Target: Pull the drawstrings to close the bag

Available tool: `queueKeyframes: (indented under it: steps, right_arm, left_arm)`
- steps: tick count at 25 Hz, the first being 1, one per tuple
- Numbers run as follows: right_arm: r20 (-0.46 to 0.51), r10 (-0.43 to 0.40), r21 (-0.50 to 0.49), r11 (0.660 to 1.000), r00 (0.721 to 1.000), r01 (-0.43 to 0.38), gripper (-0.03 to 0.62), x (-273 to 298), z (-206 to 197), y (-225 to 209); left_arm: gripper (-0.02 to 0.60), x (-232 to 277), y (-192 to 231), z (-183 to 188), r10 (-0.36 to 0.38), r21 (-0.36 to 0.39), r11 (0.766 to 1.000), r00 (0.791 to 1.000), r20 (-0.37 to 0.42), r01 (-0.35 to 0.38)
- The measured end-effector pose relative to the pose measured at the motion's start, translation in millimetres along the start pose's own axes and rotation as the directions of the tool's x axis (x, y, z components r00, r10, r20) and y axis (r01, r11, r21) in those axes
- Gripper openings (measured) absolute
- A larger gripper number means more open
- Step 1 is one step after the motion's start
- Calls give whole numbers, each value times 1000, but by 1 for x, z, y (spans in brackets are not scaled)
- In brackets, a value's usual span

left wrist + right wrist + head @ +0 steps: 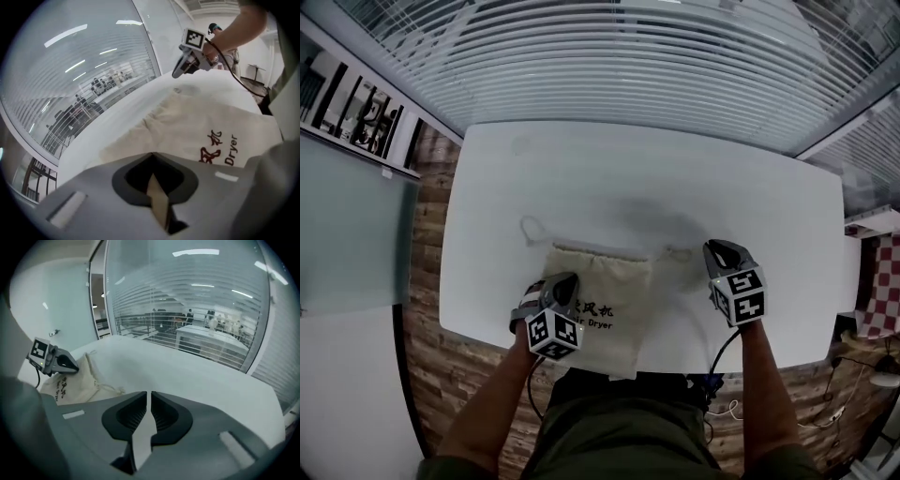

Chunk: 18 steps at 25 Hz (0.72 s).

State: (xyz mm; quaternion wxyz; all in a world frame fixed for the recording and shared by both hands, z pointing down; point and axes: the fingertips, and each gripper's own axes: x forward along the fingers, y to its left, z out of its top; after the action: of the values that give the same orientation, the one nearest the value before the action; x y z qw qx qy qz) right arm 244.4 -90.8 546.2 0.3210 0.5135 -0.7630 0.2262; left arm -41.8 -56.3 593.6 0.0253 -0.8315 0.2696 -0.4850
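Lost under the left gripper (565, 279): the near left corner of the bag (605, 281) and the start of its print (602, 317). Could not tell from the left gripper view: closed jaws pinching cloth, or only pressed together above it. Could barely make out the thin drawstring (680, 253) beside the right gripper (718, 247); could not tell if touched. Cut off at the bottom edge: both arms (492, 403). Too small and blurry to tell apart: the people (213, 322) behind the glass (187, 301).

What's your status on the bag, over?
Left gripper shut on bag fabric. Right gripper slightly open, empty, near drawstring. Mouth not cinched. Nothing in the way.
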Motion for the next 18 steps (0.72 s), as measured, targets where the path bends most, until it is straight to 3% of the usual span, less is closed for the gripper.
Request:
queueKeyframes:
  steps: [3, 5, 7, 11, 15, 18]
  right_arm:
    - [47, 76, 33, 996, 996, -77, 38, -19, -1, 6]
    - [92, 111, 63, 991, 990, -117, 37, -37, 5, 15]
    - [152, 124, 114, 983, 981, -142, 11, -63, 14, 25]
    - [321, 152, 173, 961, 935, -216, 11, -133, 53, 64]
    - [458, 166, 138, 957, 873, -254, 9, -200, 92, 143]
    - [516, 155, 101, 966, 843, -239, 9, -238, 101, 212]
  left_arm:
    - [1, -5, 15, 9, 25, -137, 990, 1000, 17, -22]
    - [0, -34, 37, 25, 97, -238, 969, 990, 106, -69]
    - [0, -79, 54, 41, 155, -308, 948, 965, 213, -84]
    - [0, -188, 72, 65, 180, -389, 921, 883, 434, 4]
    - [0, -272, 59, 68, 130, -306, 949, 782, 609, 81]
    - [0, -300, 27, 50, 59, -261, 951, 731, 679, 166]
